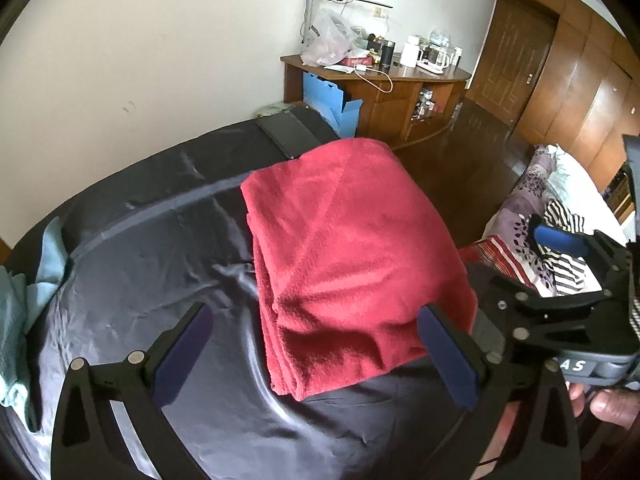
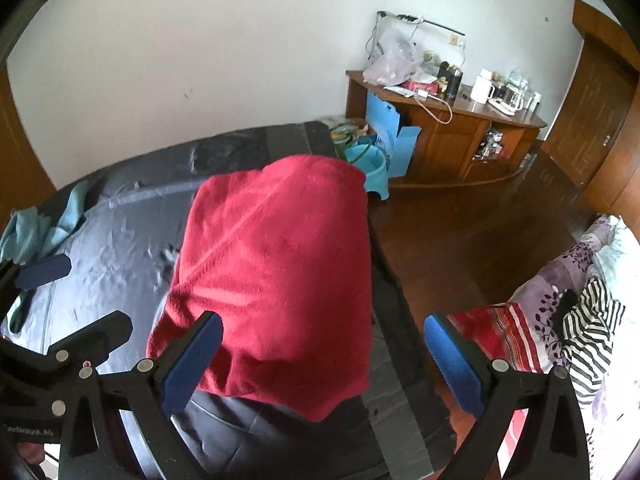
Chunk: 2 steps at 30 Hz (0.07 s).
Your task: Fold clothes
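- Red and fluffy, the towel lies folded into a thick stack on the dark sheet, near the sheet's right edge
- Its long side runs away from the tongs, toward the wall, and its near end sits just in front of both of them
- Stacked layers show along its left side, and faint crease lines cross the top
- From the left gripper, the towel is straight ahead and a bit to the right; its fingers are spread wide and hold nothing
- From the right gripper, the near end of the towel sits between the spread fingers, a bit to the left; nothing is pinched here either
- Both look about as near, I think, so either one could reach the near end first
- Smooth and shiny, the sheet has small wrinkles
- Soft, pale blue cloth lies bunched at the far left, well apart from the towel
- Wood floor lies to the right
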{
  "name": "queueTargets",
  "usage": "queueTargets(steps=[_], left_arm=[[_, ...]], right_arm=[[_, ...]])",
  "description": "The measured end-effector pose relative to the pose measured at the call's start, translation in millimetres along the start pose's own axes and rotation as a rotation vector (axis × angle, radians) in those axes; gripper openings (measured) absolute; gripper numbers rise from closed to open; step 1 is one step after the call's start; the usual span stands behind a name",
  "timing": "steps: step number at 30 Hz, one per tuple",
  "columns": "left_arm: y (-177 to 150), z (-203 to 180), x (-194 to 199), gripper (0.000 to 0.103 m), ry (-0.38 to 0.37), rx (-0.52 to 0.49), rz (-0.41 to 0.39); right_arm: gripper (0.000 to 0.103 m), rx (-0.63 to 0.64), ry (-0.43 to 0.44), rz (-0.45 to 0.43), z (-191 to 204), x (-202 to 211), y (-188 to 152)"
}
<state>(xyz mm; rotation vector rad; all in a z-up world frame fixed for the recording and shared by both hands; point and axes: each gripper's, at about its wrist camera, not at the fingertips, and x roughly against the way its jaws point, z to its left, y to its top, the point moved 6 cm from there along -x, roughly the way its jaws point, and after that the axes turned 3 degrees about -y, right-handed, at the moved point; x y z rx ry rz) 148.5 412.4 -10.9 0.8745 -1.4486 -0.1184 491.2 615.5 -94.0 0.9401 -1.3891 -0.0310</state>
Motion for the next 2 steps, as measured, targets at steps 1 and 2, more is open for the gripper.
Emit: queueTargets(steps=[1,2], left_arm=[[-0.2,-0.6,0.1,0.102,0.0,-0.003,-0.003],[0.2,-0.8,0.3,0.102,0.001,-0.005,-0.005]], right_arm=[[0.102,0.004,-0.002,0.002,0.8,-0.3,-0.6],[0.102,0.008,-0.003,0.003,1.5,-0.5,-1.0]])
